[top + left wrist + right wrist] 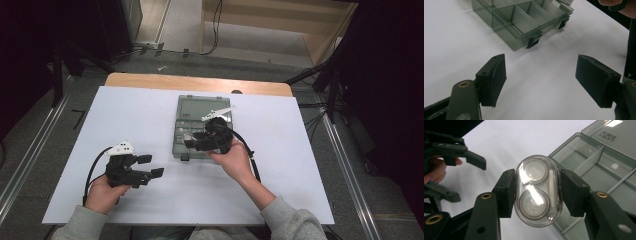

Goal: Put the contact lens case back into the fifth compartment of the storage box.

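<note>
Right gripper view: right claw (537, 192) grips one capsule (538, 191) (two discs); left claw (541, 82) open.

- The lid (616, 142) of the grey compartment box (599, 170) bears raised lettering, seen upside down in the right gripper view, reading roughly "LABIA"; the small characters beside it are illegible.

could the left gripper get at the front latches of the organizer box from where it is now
Probably yes. The left gripper stands open and holds nothing, and bare white table lies between it and the nearer latch of the organizer box.
</note>
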Available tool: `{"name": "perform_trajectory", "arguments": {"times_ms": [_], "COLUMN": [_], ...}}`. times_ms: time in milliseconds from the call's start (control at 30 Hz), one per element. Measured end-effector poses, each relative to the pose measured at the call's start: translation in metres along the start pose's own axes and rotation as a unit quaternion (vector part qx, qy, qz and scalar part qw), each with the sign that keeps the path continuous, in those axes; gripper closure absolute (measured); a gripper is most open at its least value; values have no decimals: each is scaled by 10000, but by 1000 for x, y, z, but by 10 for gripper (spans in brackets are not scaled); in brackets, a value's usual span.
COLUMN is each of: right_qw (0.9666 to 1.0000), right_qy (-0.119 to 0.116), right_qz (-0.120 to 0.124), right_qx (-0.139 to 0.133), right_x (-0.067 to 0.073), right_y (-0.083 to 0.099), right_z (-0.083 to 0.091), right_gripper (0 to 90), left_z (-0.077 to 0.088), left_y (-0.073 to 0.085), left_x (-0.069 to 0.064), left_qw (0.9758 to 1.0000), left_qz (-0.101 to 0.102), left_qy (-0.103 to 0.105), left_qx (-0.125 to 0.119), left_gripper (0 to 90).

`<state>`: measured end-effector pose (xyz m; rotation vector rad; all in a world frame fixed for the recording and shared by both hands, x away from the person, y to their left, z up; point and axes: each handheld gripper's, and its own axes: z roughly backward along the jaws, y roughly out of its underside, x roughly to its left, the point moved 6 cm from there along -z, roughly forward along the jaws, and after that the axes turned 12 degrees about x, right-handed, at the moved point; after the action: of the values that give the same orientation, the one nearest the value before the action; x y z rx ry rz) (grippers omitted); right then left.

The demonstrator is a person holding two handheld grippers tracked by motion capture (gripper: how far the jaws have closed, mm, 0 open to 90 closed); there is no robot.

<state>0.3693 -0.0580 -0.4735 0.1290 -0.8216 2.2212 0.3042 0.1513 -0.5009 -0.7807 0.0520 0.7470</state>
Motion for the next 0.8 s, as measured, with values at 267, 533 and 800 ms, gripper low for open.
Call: {"name": "perform_trajectory", "arguments": {"times_ms": [267,533,800], "right_qw": [9995,9983,9970], "right_qy": [207,377,503], "right_qz": [63,122,137], "right_qx": [213,425,568], "right_x": [-3,-3,-5], "right_y": [-10,-16,-17], "right_z": [-13,-29,-41], "right_gripper": [470,470,469], "left_z": [1,1,1], "left_y": [0,0,0], "left_x": [0,0,0], "left_qw": [10000,10000,10000], "left_qz": [13,18,15], "left_qy": [21,28,37], "left_qx": [-30,-43,-47], "left_gripper": [252,252,252]}}
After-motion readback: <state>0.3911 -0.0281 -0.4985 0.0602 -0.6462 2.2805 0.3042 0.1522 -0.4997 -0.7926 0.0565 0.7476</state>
